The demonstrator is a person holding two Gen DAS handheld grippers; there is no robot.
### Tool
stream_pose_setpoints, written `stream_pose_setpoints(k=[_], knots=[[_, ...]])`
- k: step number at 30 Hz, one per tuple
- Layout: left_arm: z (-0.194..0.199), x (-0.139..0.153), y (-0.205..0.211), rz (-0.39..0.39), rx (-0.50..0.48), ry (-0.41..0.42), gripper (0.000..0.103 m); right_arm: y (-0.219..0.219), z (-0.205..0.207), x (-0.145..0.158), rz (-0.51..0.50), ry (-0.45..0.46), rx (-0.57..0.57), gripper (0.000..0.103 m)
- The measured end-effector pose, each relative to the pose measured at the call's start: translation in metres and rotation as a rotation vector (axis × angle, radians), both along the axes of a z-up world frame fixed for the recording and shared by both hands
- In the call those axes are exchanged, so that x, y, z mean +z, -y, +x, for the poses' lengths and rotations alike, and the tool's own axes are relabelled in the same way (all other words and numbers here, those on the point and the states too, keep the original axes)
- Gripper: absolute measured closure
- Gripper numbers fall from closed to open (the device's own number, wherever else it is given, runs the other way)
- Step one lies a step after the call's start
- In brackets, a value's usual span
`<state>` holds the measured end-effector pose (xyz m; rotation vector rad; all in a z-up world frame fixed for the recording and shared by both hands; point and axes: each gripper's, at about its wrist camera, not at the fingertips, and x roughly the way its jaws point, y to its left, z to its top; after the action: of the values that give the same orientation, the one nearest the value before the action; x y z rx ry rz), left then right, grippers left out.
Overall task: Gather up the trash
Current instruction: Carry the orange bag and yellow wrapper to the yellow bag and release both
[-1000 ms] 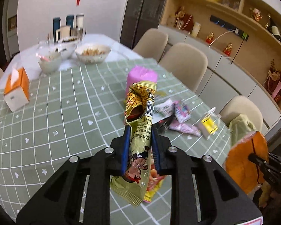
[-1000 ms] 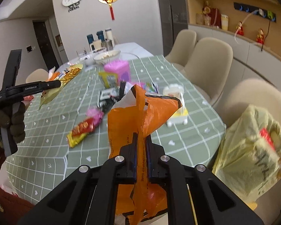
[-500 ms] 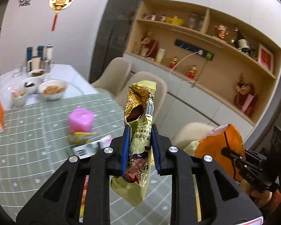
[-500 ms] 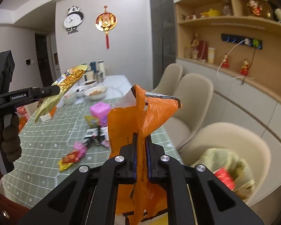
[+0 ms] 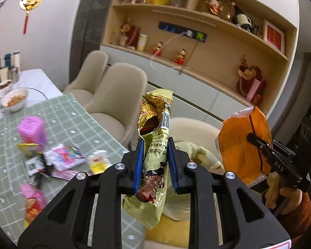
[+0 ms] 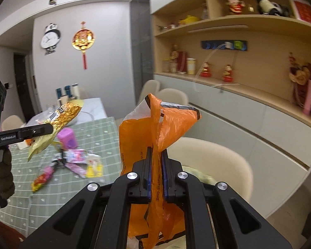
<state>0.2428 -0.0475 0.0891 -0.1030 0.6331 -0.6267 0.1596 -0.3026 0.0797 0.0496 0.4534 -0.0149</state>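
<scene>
My left gripper is shut on a yellow-gold snack wrapper held upright in the air past the table's edge; the same wrapper shows at the left of the right wrist view. My right gripper is shut on the rim of an orange plastic bag, which hangs below it. In the left wrist view that orange bag is to the right of the wrapper, a short gap apart. Several wrappers still lie on the green checked tablecloth.
Beige chairs stand along the table; a pale yellow bag lies on the nearest chair's seat. A pink container and bowls are on the table. Wall shelves with ornaments run behind.
Both grippers have swung right and up, away from over the table toward the chairs and shelves. The wrapper and the orange bag stayed gripped and came closer together.
</scene>
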Motion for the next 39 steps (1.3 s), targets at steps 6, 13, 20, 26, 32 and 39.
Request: stream_pose_setpoints(k=[6,13,20,26,32,39], knots=[[0.008,-0.02,0.07,-0.016,-0.094,-0.075,0.081,0.064,-0.016,-0.006,-0.022,-0.007,-0.094,0.094],[0.024,-0.07,0.16,0.039,-0.218,-0.196,0.081,0.123,-0.022,-0.028,0.025,-0.049,-0.153,0.094],[0.051,-0.12,0.212,0.094,-0.202,-0.302,0.081,0.158,-0.013,-0.055,0.104,-0.086,-0.162,0.094],[0.06,-0.136,0.224,0.083,-0.168,-0.325,0.057,0.163,0.002,-0.068,0.128,-0.113,-0.132,0.094],[0.056,-0.119,0.2,0.073,-0.127,-0.309,0.055,0.157,0.033,-0.078,0.146,-0.13,-0.063,0.094],[0.047,-0.107,0.156,0.068,-0.044,-0.31,0.054,0.117,0.092,-0.101,0.137,-0.178,0.043,0.094]])
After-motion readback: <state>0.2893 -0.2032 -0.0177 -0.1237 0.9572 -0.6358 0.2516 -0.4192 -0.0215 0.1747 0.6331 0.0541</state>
